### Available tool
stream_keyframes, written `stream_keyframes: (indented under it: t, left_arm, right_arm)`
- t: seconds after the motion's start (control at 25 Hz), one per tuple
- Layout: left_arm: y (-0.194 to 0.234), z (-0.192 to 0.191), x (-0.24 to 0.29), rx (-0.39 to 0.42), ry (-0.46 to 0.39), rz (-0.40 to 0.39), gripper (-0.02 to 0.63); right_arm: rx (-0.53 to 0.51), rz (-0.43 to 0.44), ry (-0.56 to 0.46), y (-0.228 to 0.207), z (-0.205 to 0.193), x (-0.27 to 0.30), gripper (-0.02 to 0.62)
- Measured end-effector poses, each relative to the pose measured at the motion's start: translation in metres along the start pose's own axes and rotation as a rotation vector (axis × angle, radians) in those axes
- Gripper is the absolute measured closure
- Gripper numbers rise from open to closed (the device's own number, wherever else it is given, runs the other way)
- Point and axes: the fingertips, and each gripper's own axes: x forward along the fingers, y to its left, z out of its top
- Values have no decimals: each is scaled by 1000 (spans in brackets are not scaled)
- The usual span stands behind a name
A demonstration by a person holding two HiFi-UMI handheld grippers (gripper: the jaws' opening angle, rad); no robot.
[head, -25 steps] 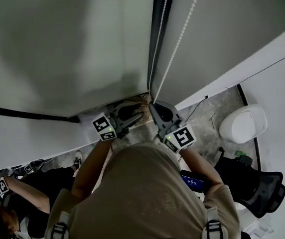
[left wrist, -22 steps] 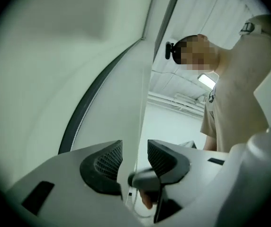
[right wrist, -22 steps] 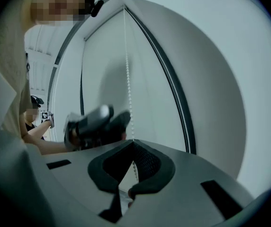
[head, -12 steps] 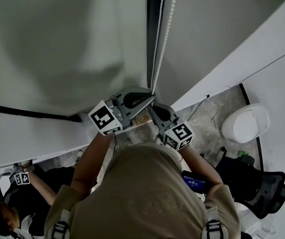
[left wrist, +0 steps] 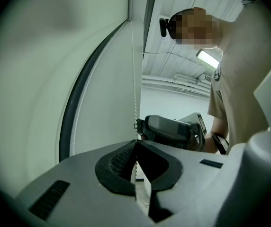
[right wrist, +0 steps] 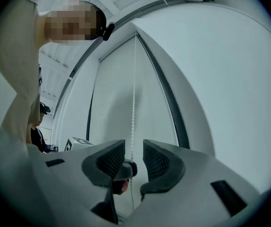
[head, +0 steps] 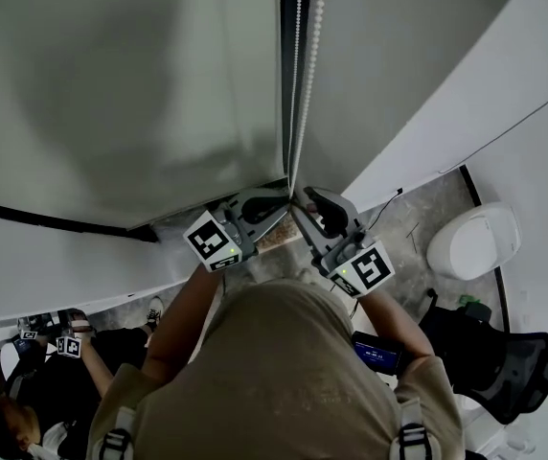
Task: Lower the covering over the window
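Blind [head: 111,84] fabric, pale and flat, fills the upper left of the head view, and its dark bottom bar [head: 44,217] runs along the lower left edge. Just right of it stands a dark frame strip [head: 288,65], and down this strip hangs the bead chain [head: 305,84]. Both grippers meet at the chain's lower end, below the fabric's corner.

The left hand-held gripper [head: 282,199] has its jaws pressed together on the bead chain [left wrist: 134,79]. In the left gripper view the chain drops straight into the closed tips [left wrist: 135,143] and shows again beneath them. The right hand-held gripper [head: 310,199] sits just beside it, nearly touching. Its jaws have just been opening and now stand wide apart [right wrist: 134,148]. The chain [right wrist: 133,103] passes down the gap between them, and the pads do not press on it.

A second pale panel [head: 399,46] lies right of the frame strip, with a white wall [head: 504,94] beyond it. On the grey floor [head: 408,218] below are a white rounded object [head: 470,238] and a black office chair [head: 504,372]. Another person [head: 25,401] is at the lower left, well apart from the window. Nothing stands between the grippers and the chain.
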Motion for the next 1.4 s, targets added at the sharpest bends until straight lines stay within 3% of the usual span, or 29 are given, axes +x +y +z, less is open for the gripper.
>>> stream_keyframes:
  t: [0.12,0.28,0.4,0.44,0.48,0.56,0.72,0.8,0.88,0.92,1.12,1.24,1.4]
  left_arm:
    - [-16,-9,9,49,34,-31,586]
    - [-21,-14,12,86,69,-52,586]
    - [-31,-5,2,-1,9,-140,584]
    - [-37,-3,-4,-55,-27,-204,564]
    - [-41,0,-10,-104,-58,-259,487]
    - [-41,9,-15,-131,-87,-289,459]
    - [-25,47,-4,-46,-119,-195,459]
    - [-23,59,11,18,-92,-157,460]
    - [-20,62,24,72,-55,-115,510]
    - [-16,62,26,79,-52,-92,572]
    - [6,61,12,31,-124,-22,580]
    - [9,59,1,47,-109,19,580]
    - [12,18,-1,43,-2,20,580]
  right_arm:
    - [-34,-1,-1,6,5,4,533]
    - [-68,-24,36,4,1,7,575]
    - [-25,-25,44,6,2,5,581]
    - [-12,-32,31,5,3,4,581]
    - [-5,-40,15,4,4,1,581]
    - [-3,-49,9,0,-2,-4,583]
    - [38,-29,85,0,-36,-8,583]
    - [65,-11,112,4,-47,-6,583]
    - [87,1,116,7,-50,-4,583]
    - [99,0,113,6,-50,-4,583]
    - [78,-23,57,-5,-41,-6,581]
    - [71,-45,-21,-13,-17,-18,425]
    - [70,-60,-99,-24,13,-9,416]
